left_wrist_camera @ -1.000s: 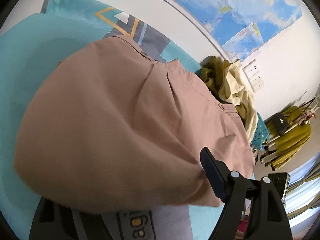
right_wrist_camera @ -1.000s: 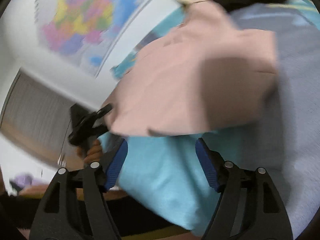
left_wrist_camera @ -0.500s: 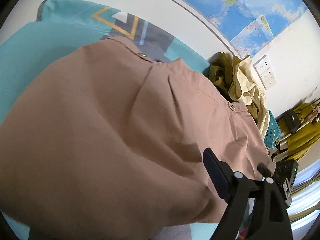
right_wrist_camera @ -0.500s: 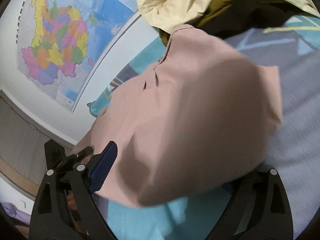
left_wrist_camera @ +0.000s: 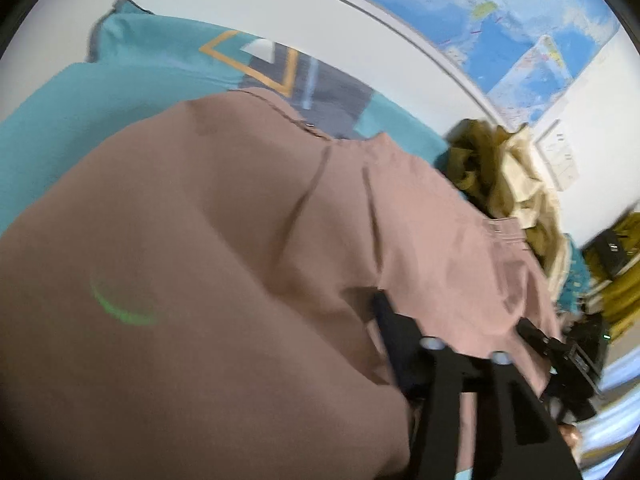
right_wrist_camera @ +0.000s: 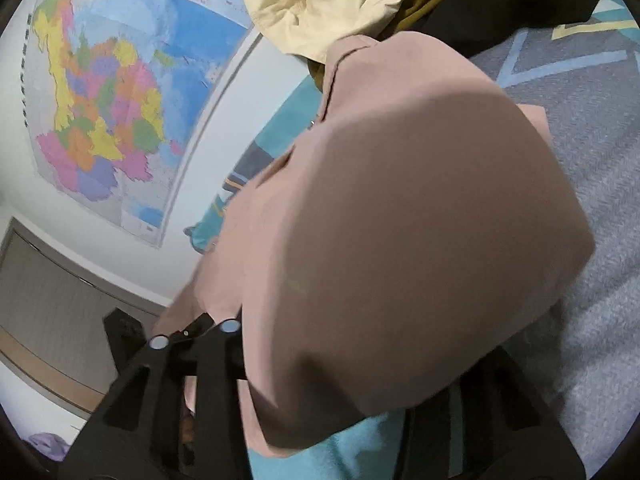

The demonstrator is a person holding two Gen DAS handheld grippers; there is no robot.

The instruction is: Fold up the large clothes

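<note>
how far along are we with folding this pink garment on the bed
Early. Done: the pink garment lies spread on the teal bedspread. In hand: both grippers have just been closing on its near edge, and the cloth drapes over the left gripper and right gripper, hiding the pads, so a firm grip isn't confirmed. Left: no fold shows yet, and the yellow clothes pile waits untouched.

Dusty-pink garment (left_wrist_camera: 240, 260) on teal/grey geometric-print bedspread (left_wrist_camera: 160, 64).
</note>
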